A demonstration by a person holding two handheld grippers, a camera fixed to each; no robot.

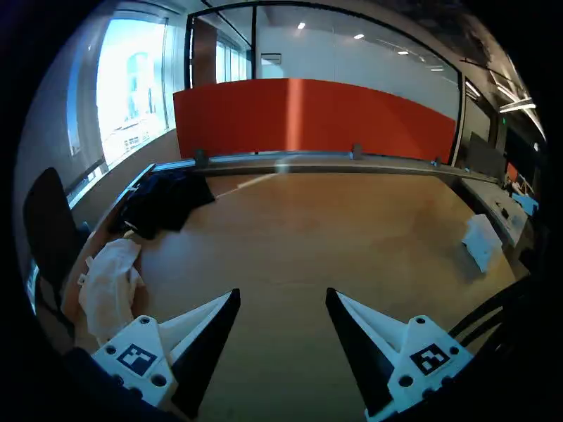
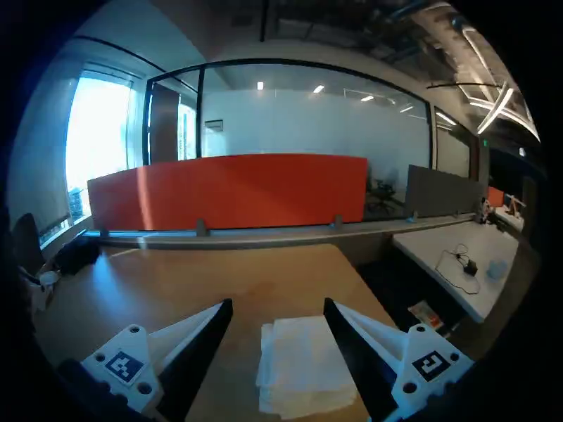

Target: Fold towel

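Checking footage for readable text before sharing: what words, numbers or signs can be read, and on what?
No text is readable.
Wall sign: too small to read.
Marker on the left tool: black-and-white pattern, no letters.

We see a wooden table [image 1: 295, 232] with a dark cloth bundle [image 1: 163, 202] near its far left corner. An orange partition [image 1: 317, 119] runs along the far edge, with a glass wall [image 2: 302, 123] behind. A bright window [image 1: 130, 91] is at left, with a black chair [image 1: 46, 218] below it. Off right, a white desk [image 2: 496, 243] holds a cable with an adapter [image 2: 470, 267], and a grey divider [image 2: 440, 188] stands behind it.
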